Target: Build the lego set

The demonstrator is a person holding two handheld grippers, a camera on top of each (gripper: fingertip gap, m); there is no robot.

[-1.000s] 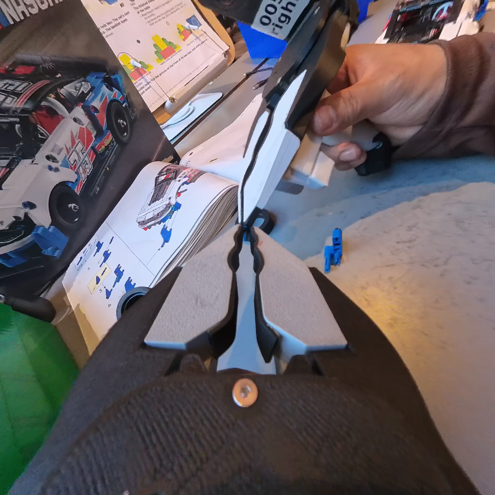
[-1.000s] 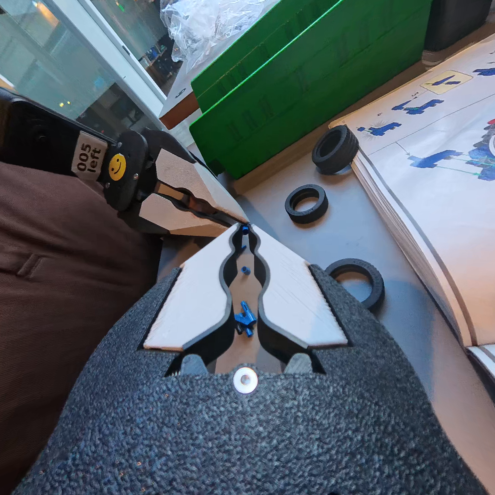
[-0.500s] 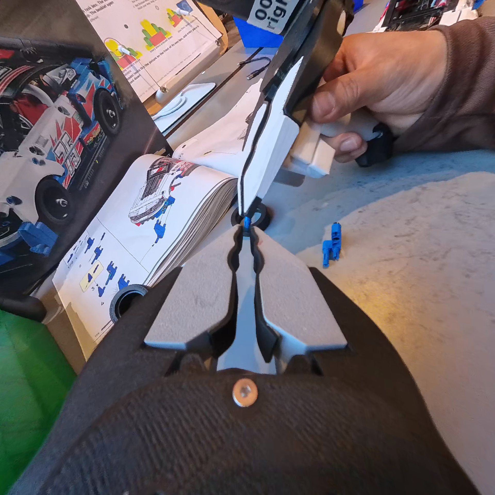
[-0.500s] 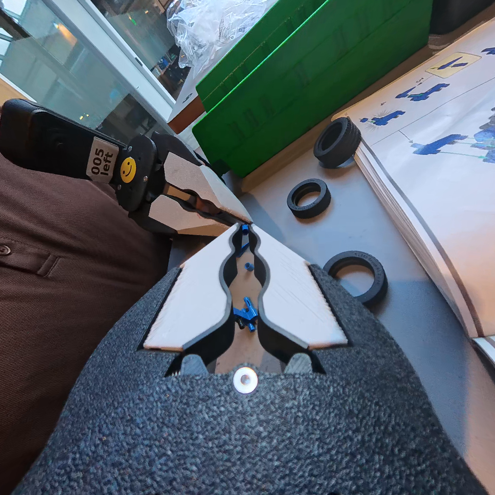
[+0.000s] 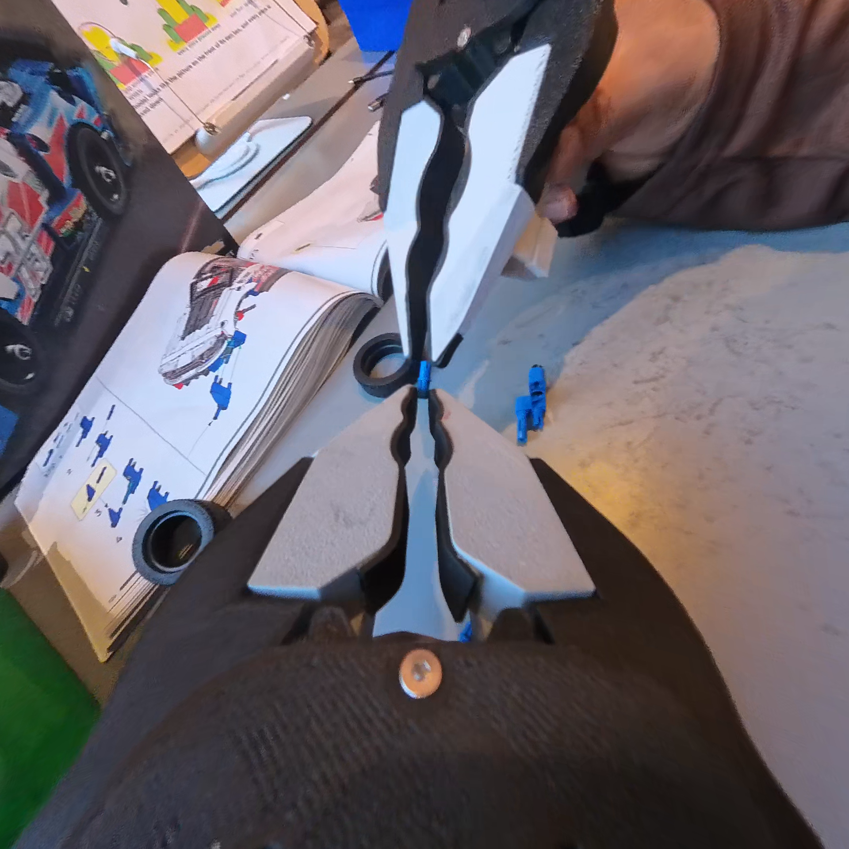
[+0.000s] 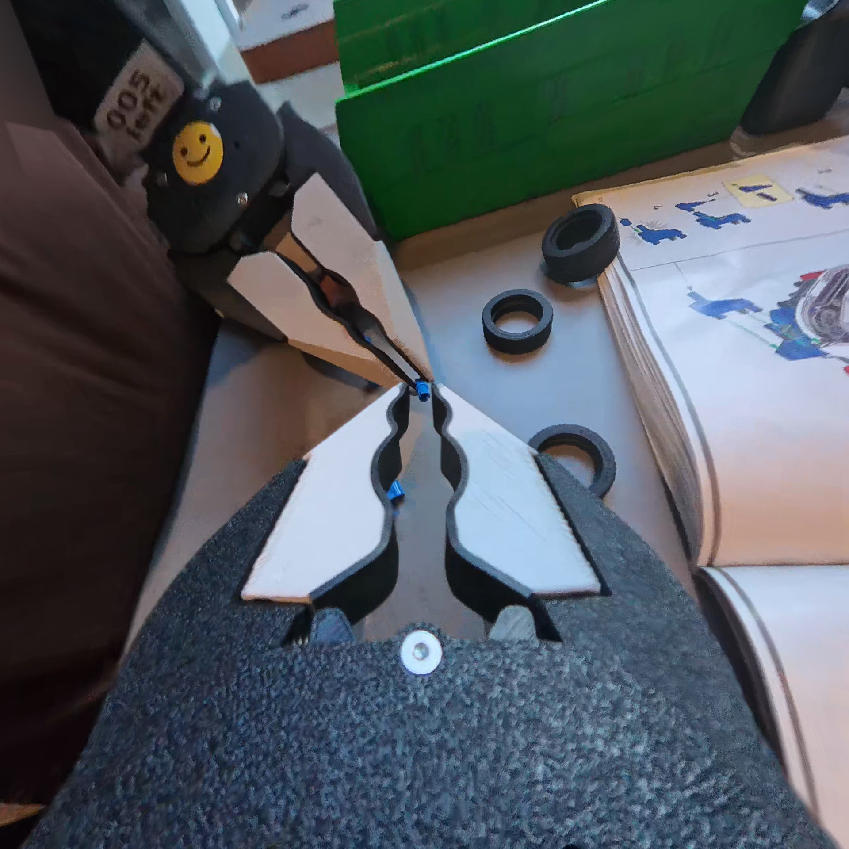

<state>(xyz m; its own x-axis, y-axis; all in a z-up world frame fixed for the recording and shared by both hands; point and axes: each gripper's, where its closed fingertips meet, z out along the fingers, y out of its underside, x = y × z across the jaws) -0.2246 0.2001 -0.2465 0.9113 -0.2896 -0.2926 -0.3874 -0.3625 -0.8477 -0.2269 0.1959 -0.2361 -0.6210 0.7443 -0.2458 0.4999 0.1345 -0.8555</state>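
Blue peg point(image 5: 423, 373) pinched between two gripper tips.

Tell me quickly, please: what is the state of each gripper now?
Left gripper: shut on the blue pin, at its tips.
Right gripper: tips close on the same pin's other end, with a small gap showing; cannot tell if it grips.

Your work surface was a grey table point(image 6: 574, 390). On it lay an open instruction booklet point(image 5: 193, 367), three loose black tyres point(image 6: 517, 316) near the booklet's edge, one leaning against the pages, a small blue brick assembly point(image 5: 530, 404), a green box point(image 6: 551, 115), and the set's box point(image 5: 69, 183).
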